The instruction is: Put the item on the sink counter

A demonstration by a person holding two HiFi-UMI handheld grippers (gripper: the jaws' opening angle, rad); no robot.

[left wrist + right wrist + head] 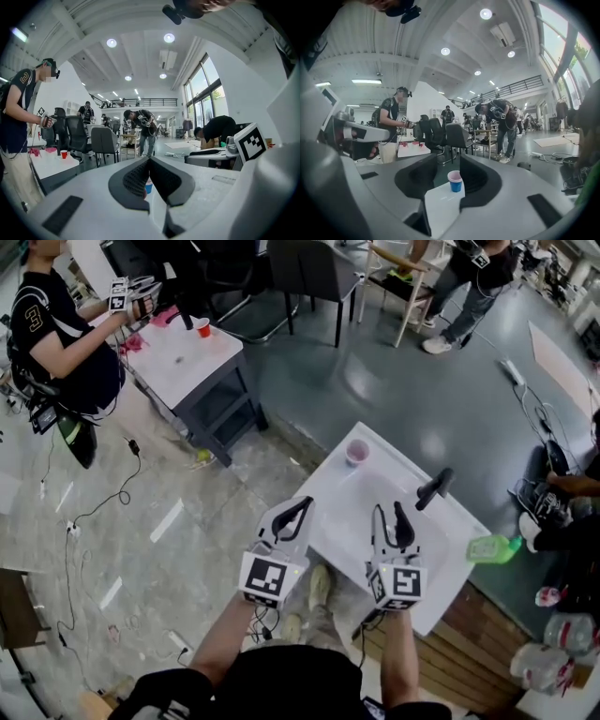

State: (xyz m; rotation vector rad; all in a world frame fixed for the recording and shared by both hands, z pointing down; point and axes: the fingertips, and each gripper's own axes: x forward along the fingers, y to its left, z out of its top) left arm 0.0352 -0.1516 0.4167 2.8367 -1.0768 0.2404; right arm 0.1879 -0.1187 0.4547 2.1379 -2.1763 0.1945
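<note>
A small blue cup with a pink rim (356, 452) stands on the far corner of the white sink counter (328, 486). It shows again in the right gripper view (455, 181) and through a slit in the left gripper view (148, 187). My left gripper (302, 508) hovers over the counter's near left edge, its jaws meeting at the tips (149, 159) with nothing held. My right gripper (390, 517) hangs above the basin with its jaws partly apart (449, 162) and nothing between them. The cup is well beyond both.
A black faucet (433, 488) rises at the basin's right. A green bottle (492, 548) lies at the counter's right end. A second table with a red cup (202, 328) stands far left beside a person holding grippers. Chairs and other people fill the background.
</note>
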